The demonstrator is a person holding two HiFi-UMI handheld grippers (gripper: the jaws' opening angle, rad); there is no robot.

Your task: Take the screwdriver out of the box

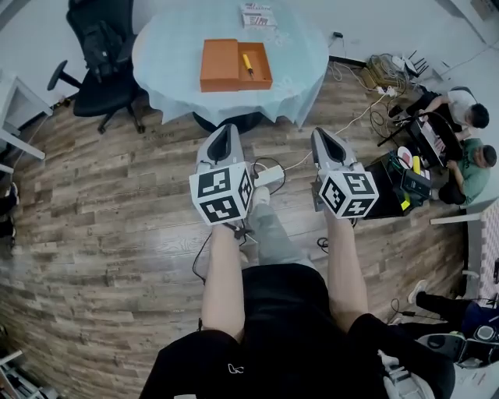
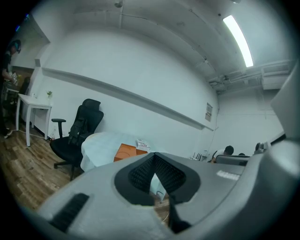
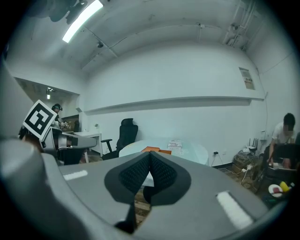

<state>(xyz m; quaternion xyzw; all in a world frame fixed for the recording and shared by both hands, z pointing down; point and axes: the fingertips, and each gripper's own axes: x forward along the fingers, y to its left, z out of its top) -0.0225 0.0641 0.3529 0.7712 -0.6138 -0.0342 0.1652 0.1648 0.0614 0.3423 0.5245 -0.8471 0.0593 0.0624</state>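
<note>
An orange box (image 1: 236, 65) lies open on a round table with a pale blue cloth (image 1: 179, 47) at the top of the head view. A yellow-handled screwdriver (image 1: 247, 64) lies in its right half. Both grippers hang well short of the table, over the wooden floor. My left gripper (image 1: 231, 129) is shut and empty, tips meeting. My right gripper (image 1: 320, 134) is also shut with nothing in it. From the left gripper view the box (image 2: 127, 152) shows far off beyond the closed jaws; the right gripper view shows the box (image 3: 156, 150) distant too.
A black office chair (image 1: 101, 54) stands left of the table. A small printed pack (image 1: 257, 15) lies at the table's far edge. Cables and a power strip (image 1: 382, 74) lie on the floor at right, where two people (image 1: 460, 132) sit. A white desk (image 1: 15, 109) is at far left.
</note>
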